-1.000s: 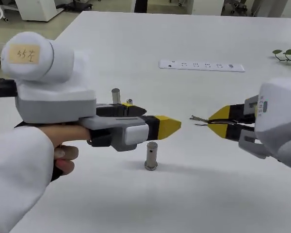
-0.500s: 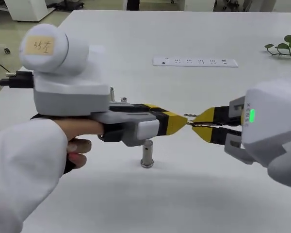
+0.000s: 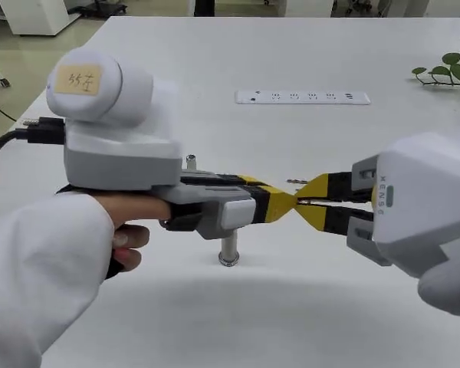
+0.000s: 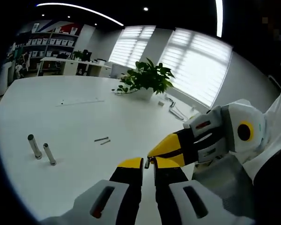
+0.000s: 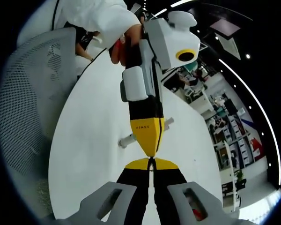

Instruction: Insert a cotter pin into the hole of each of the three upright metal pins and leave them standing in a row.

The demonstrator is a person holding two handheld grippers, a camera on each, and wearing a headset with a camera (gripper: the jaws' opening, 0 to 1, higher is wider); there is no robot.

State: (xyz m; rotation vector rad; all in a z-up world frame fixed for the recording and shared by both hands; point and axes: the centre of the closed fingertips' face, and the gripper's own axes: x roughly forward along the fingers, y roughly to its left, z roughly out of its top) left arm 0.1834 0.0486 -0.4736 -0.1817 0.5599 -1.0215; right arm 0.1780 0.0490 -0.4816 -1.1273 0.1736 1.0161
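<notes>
One cotter pin (image 4: 147, 163), half-hidden between left tongs (image 3: 288, 205), right tongs (image 3: 301, 203)

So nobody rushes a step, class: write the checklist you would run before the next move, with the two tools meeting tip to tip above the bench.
1. Grip of right tool on cotter pin: ok.
2. Grip of left tool on it: cannot tell; a slit shows between its jaws.
3. Tools aligned tip to tip: ok.
4. Nearest metal pin upright beneath the tools: ok.
5. The second metal pin and third metal pin standing: ok.
6. Hole of the metal pin turned toward the cotter pin: cannot tell.
</notes>
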